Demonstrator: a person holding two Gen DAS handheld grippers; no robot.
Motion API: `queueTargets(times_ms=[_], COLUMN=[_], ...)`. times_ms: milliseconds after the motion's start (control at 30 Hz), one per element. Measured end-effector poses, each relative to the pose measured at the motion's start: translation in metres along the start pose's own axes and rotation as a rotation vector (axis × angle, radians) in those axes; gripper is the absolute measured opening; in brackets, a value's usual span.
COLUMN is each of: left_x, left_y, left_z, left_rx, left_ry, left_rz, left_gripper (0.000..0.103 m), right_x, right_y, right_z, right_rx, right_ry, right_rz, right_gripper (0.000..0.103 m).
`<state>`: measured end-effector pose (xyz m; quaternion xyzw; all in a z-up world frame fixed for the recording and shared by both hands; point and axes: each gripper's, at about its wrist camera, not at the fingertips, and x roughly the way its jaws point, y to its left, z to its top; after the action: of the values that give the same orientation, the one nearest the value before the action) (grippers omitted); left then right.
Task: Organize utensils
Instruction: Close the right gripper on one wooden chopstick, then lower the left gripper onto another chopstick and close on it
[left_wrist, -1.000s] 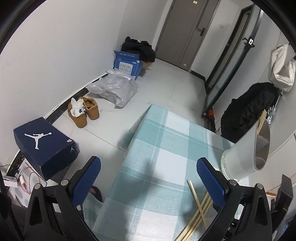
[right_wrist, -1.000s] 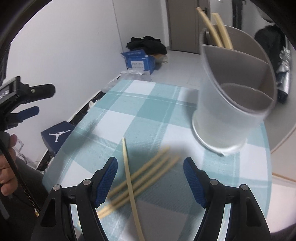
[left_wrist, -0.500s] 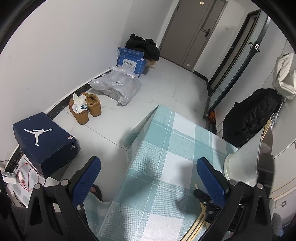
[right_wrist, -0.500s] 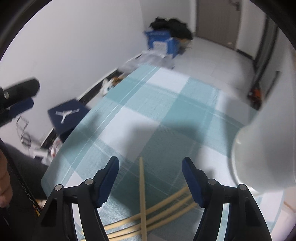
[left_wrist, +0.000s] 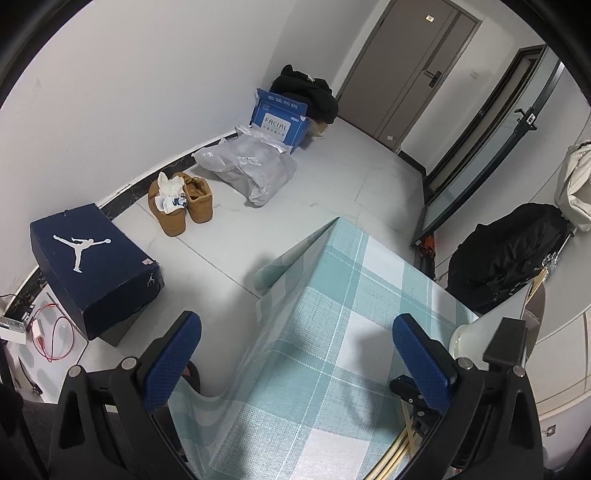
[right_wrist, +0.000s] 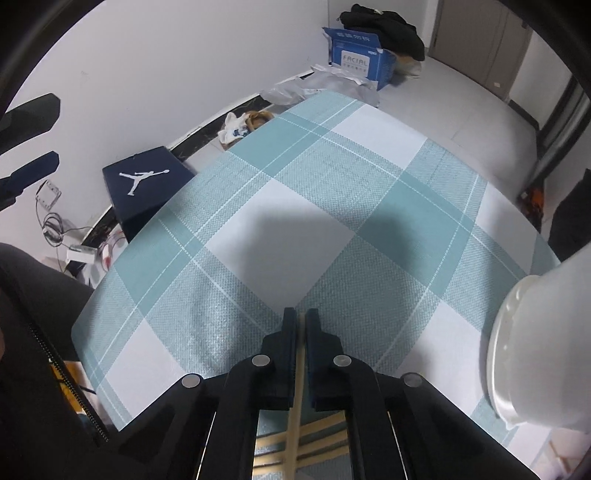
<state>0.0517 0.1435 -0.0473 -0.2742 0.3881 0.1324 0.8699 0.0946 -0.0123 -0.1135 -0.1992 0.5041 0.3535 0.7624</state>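
Chopsticks: 1 chopstick (right_wrist: 300, 354) pinched between the closed right gripper (right_wrist: 301, 325) on the table (right_wrist: 295, 192); others (right_wrist: 317, 439) loose beneath. Holder (right_wrist: 546, 354) alongside, 2 sticks (left_wrist: 535, 286) stored. Left gripper (left_wrist: 295, 354) wide apart, empty.

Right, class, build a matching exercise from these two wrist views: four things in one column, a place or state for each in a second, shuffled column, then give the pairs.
Things
1. right gripper
2. left gripper
3. holder
4. shoebox

Places or states
A. on the floor by the wall
B. open, holding nothing
C. standing on the tablecloth, at the right edge of the right wrist view
D. shut on a chopstick

Pairs: 1-D, 2-B, 3-C, 4-A
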Motion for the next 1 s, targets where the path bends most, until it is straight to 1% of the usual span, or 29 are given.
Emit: queueTargets(times_ms=[67, 167, 267, 367, 433, 533, 667, 767, 833, 933, 1000], left_x=[-0.001, -0.005, -0.010, -0.012, -0.013, -0.012, -0.004, -0.002, 0.003, 0.011, 0.013], left_y=[-0.001, -0.004, -0.014, -0.023, -0.030, -0.039, -0.054, -0.062, -0.070, -0.080, -0.088], left_z=[-0.001, -0.001, -0.006, -0.010, -0.013, -0.016, -0.024, -0.031, -0.037, -0.046, -0.051], left_rx=[0.004, 0.003, 0.046, 0.084, 0.110, 0.140, 0.189, 0.220, 0.248, 0.312, 0.371], left_ry=[0.003, 0.008, -0.023, -0.038, -0.047, -0.044, -0.030, -0.024, 0.004, 0.022, 0.017], left_rz=[-0.013, -0.072, -0.082, -0.110, -0.109, -0.122, -0.097, -0.125, -0.146, -0.102, -0.081], left_gripper=[0.102, 0.102, 0.102, 0.101, 0.102, 0.102, 0.102, 0.102, 0.101, 0.102, 0.102], right_x=[-0.007, -0.019, -0.030, -0.049, -0.062, -0.076, -0.093, -0.103, -0.110, -0.118, -0.123], right_y=[0.000, -0.003, -0.007, -0.019, -0.027, -0.038, -0.052, -0.065, -0.074, -0.084, -0.093], right_z=[-0.002, -0.006, -0.011, -0.019, -0.026, -0.036, -0.051, -0.061, -0.068, -0.077, -0.083], right_rx=[0.004, 0.018, 0.039, 0.100, 0.137, 0.187, 0.259, 0.314, 0.347, 0.377, 0.408], right_ry=[-0.020, -0.051, -0.088, -0.145, -0.178, -0.217, -0.280, -0.319, -0.350, -0.390, -0.420], right_rz=[0.003, 0.007, 0.009, 0.029, 0.034, 0.067, 0.091, 0.103, 0.119, 0.131, 0.139], right_gripper=[0.004, 0.003, 0.003, 0.003, 0.003, 0.003, 0.003, 0.003, 0.003, 0.003, 0.003])
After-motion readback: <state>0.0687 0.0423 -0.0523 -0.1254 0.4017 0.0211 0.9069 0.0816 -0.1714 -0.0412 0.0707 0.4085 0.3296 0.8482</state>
